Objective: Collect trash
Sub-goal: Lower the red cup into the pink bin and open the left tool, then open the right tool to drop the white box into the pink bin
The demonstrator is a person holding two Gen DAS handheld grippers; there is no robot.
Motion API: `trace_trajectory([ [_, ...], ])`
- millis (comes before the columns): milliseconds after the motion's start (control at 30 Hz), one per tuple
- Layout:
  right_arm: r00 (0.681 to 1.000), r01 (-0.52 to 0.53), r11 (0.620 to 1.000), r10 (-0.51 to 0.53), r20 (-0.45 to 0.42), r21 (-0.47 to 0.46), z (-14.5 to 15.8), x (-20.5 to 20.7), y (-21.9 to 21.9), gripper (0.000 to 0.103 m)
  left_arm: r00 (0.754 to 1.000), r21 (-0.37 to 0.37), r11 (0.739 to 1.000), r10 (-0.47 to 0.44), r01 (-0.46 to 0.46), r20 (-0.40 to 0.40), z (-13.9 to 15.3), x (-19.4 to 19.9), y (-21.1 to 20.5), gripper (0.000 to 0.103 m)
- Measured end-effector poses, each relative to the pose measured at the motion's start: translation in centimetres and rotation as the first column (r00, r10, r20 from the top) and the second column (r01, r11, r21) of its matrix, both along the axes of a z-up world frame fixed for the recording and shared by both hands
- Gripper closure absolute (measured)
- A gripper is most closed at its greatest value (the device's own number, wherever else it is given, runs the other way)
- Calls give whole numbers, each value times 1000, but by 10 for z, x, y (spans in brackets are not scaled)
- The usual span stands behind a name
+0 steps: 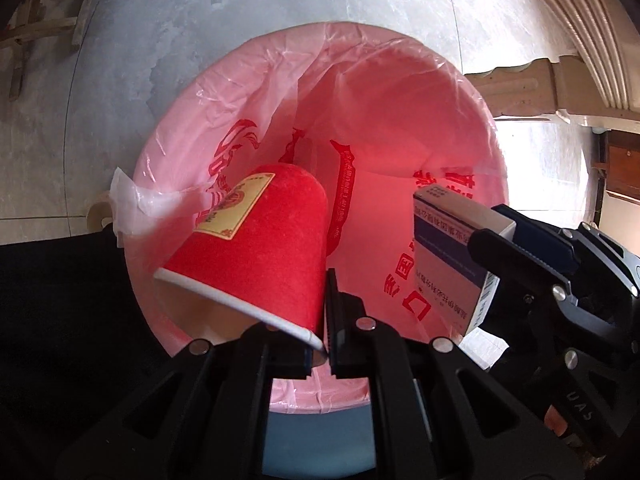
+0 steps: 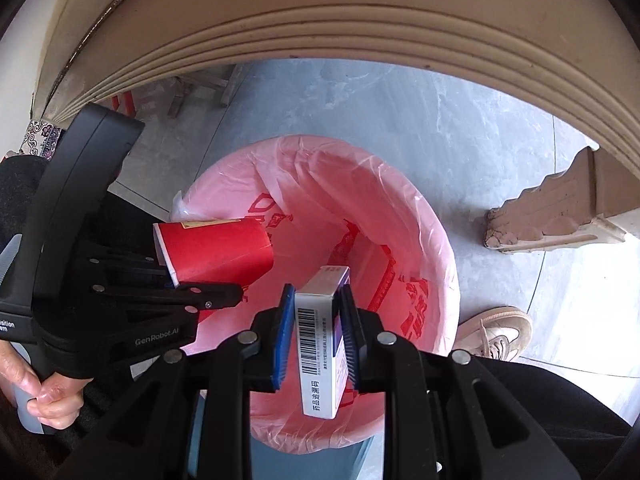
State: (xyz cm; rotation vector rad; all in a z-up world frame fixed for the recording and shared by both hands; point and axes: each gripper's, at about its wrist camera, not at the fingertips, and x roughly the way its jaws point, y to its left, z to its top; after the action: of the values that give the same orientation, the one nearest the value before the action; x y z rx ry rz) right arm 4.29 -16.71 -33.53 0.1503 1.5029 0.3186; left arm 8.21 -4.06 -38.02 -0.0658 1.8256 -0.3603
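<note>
Left tool (image 1: 322, 344): closed on the rim wall of the red paper cup (image 1: 260, 240), one finger inside, one outside; cup tipped base-forward over the bin.
Right tool (image 2: 316, 320): clamped on both sides of the medicine box (image 2: 320, 336), barcode face up.
Bin (image 2: 444, 272): pink-lined, on grey floor (image 2: 420, 120), directly below both items.
Shoe (image 2: 498, 334): just beside the bin.

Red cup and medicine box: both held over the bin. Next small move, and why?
Probably open both grippers and let go. The left gripper pinches the red cup by its rim, the right gripper clamps the medicine box, and both hang above the mouth of the pink-lined bin, so they should drop inside.
</note>
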Motion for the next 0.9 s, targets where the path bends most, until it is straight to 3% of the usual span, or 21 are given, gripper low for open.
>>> trace_trajectory([
  [467,1000,13,1000,-13,-11,4,-11,3,-5,80,1000,18,1000,1,-1,-19,-6,2,1,97],
  [633,1000,29,1000,-29,-10,-8,-12,6,-7,69,1000,27,1000,-7,7,13,1,0,0,81],
  [700,1000,25,1000,-25,-5,-15,-11,6,-6,63,1000,28,1000,-13,13,25,5,0,0,69],
  [833,1000,17,1000,-17,0,-21,-9,6,-4,62,998,60,998,-25,21,65,11,-1,-1,51],
  [900,1000,12,1000,-12,-1,-22,-9,7,-2,62,997,63,998,-14,10,74,13,0,1,49],
])
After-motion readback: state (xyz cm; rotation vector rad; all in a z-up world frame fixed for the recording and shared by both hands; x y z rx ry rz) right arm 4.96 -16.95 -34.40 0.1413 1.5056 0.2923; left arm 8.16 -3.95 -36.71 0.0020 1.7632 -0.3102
